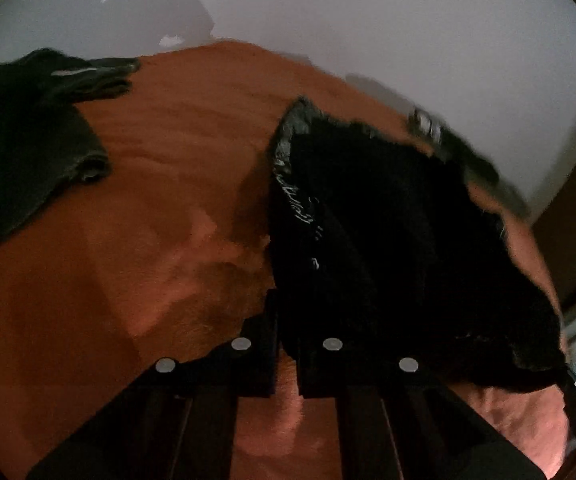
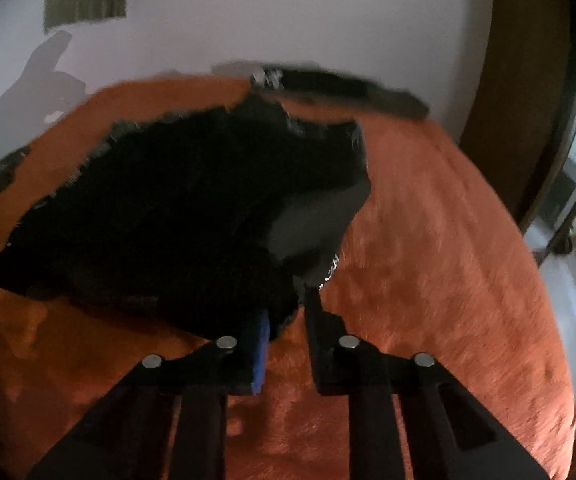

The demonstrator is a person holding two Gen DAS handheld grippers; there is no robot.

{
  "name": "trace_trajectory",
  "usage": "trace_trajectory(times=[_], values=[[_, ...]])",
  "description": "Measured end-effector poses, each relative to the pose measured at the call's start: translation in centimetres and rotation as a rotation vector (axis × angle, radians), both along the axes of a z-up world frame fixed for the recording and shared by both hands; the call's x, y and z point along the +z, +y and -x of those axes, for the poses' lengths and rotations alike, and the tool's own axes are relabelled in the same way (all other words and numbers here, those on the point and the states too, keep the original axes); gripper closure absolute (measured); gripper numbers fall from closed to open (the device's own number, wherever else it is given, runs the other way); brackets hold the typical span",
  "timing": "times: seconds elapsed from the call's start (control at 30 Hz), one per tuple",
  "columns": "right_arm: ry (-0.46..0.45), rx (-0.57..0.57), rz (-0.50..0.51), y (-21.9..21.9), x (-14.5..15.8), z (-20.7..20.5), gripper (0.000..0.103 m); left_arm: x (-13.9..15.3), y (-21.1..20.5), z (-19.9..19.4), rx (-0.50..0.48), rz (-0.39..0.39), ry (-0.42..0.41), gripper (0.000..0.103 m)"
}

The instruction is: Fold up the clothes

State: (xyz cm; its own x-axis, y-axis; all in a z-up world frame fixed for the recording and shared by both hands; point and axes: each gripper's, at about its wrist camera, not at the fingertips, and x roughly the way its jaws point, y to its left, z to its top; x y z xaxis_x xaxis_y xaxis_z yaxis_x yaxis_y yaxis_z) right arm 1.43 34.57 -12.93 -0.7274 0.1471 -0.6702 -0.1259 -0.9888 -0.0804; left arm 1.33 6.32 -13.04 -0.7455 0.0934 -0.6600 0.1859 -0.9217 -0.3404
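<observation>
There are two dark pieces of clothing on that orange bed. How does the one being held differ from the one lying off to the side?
The black garment hangs lifted off the orange blanket, pinched by the left gripper and right gripper; the dark grey garment lies untouched on the blanket. The black one is deep black with pale lettering along one edge; the grey one looks faded, with an open cuff. Both are dark and not yet neatly folded.

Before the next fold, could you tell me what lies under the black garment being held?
Under the black garment only the orange fuzzy bed cover shows, around its edges. Whatever sits directly beneath the fabric is covered and cannot be seen.
</observation>
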Motion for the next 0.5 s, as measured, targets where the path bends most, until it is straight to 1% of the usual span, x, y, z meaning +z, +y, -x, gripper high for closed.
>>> trace_trajectory(times=[0.03,0.07,0.13,0.17,0.2,0.23,0.33,0.4,0.47,0.5], values=[[0.013,0.000,0.011,0.1,0.7,-0.3,0.091,0.4,0.0,-0.7,0.010,-0.008,0.020,0.096],[0.006,-0.006,0.052,0.6,1.2,-0.3,0.091,0.8,0.1,-1.4,0.017,-0.008,0.042,0.096],[-0.054,-0.040,0.155,2.0,1.1,0.1,0.091,0.4,0.6,-1.9,0.014,-0.001,0.040,0.096],[-0.097,-0.057,0.189,2.7,0.4,0.5,0.091,0.1,0.9,-2.0,0.010,0.003,0.034,0.096],[-0.133,-0.066,0.190,3.0,-0.4,0.9,0.091,-0.4,1.2,-1.8,0.004,0.008,0.014,0.096],[-0.153,-0.065,0.165,3.0,-1.1,1.0,0.091,-1.0,1.4,-1.5,0.001,0.020,-0.008,0.096],[-0.210,-0.025,0.108,2.6,-3.4,1.6,0.090,-2.2,2.3,-1.3,0.002,0.070,-0.050,0.096],[-0.243,-0.025,0.092,2.7,-4.4,1.9,0.084,-2.0,2.9,-1.2,-0.006,0.112,-0.045,0.095],[-0.268,-0.052,0.108,3.4,-5.2,2.4,0.066,-1.8,3.3,-1.3,-0.010,0.138,-0.038,0.092],[-0.273,-0.068,0.110,3.7,-5.4,2.5,0.061,-1.9,3.3,-1.2,-0.014,0.138,-0.040,0.086]])
